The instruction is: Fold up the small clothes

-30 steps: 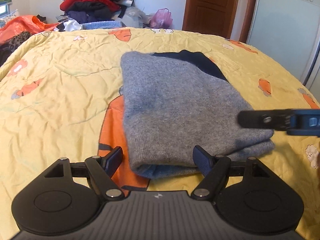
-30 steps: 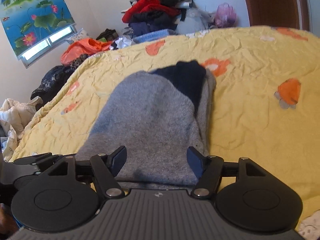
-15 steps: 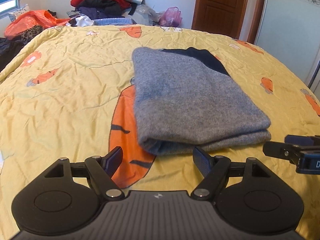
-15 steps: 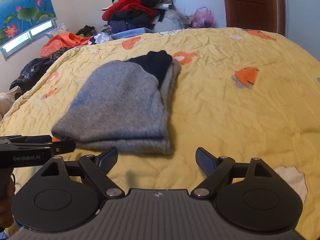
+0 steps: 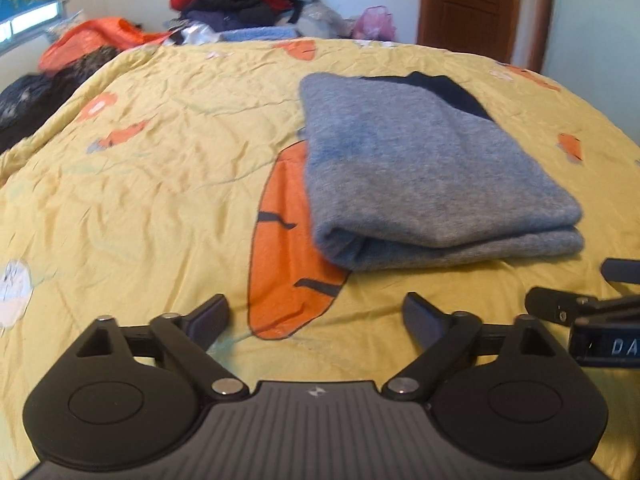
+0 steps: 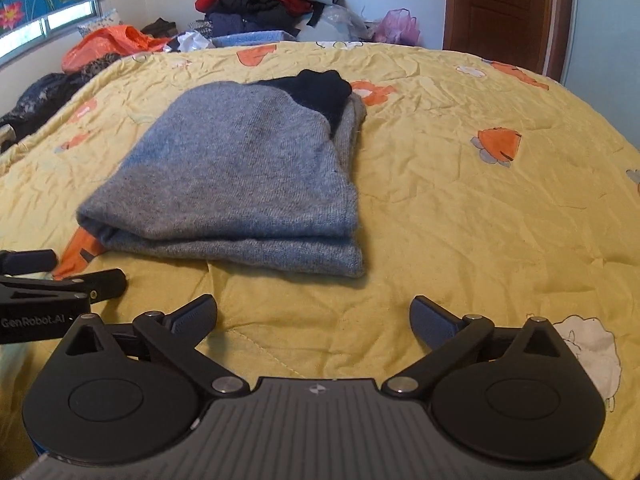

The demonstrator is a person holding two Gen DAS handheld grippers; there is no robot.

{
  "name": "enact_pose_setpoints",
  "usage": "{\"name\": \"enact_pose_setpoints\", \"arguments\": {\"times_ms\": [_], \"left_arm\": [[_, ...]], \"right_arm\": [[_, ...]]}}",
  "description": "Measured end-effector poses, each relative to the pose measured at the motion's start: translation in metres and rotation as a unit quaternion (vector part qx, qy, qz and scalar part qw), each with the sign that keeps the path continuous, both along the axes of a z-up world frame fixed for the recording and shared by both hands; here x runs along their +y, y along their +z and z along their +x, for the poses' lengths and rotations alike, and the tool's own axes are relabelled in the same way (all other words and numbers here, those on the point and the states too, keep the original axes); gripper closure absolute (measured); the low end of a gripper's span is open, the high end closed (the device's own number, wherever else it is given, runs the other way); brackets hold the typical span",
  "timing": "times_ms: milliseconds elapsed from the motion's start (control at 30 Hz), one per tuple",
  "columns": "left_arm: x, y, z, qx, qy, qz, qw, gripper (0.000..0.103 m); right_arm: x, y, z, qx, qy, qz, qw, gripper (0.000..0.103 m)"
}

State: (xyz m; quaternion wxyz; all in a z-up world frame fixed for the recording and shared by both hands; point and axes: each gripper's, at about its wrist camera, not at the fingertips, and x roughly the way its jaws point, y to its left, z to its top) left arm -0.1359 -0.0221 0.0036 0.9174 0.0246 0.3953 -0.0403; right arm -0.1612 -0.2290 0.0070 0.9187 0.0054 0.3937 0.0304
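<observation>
A grey knit garment (image 5: 424, 172) with a dark navy part at its far end lies folded in a flat stack on the yellow bedspread (image 5: 152, 184). It also shows in the right wrist view (image 6: 244, 184). My left gripper (image 5: 316, 320) is open and empty, held back from the garment's near edge. My right gripper (image 6: 314, 318) is open and empty, also short of the near edge. The right gripper's fingers (image 5: 560, 308) show at the right edge of the left wrist view, and the left gripper's fingers (image 6: 92, 284) at the left edge of the right wrist view.
A pile of red, black and blue clothes (image 6: 260, 4) stands past the bed's far edge, with orange fabric (image 6: 108, 40) to its left and a pink bag (image 6: 396, 28). A wooden door (image 6: 500, 8) is at the back right. A window (image 6: 48, 24) is on the left wall.
Both grippers have pulled back from the folded garment toward the near side of the bed. One second ago their fingers were at its near edge; now both are clear of it.
</observation>
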Motion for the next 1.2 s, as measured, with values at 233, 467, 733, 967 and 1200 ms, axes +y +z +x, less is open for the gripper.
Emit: {"name": "enact_pose_setpoints", "arguments": {"times_ms": [233,467,733,967,1200], "left_arm": [[0.004,-0.001,0.0,0.005,0.003,-0.003,1.0,0.0],[0.001,0.0,0.005,0.016,0.017,-0.002,0.9997,0.0],[0.001,0.002,0.011,0.039,0.017,-0.001,0.9991,0.0],[-0.001,0.002,0.01,0.035,0.023,0.0,0.9991,0.0],[-0.001,0.0,0.006,0.021,0.029,0.001,0.9994,0.0]], "right_arm": [[0.01,0.001,0.009,0.032,-0.026,-0.026,0.999,0.0],[0.013,-0.004,0.003,0.008,-0.048,-0.024,0.999,0.0],[0.013,-0.001,0.012,0.031,-0.051,-0.024,0.998,0.0],[0.013,-0.001,0.014,0.033,-0.05,-0.025,0.998,0.0],[0.013,-0.001,0.014,0.038,-0.049,-0.025,0.998,0.0]]}}
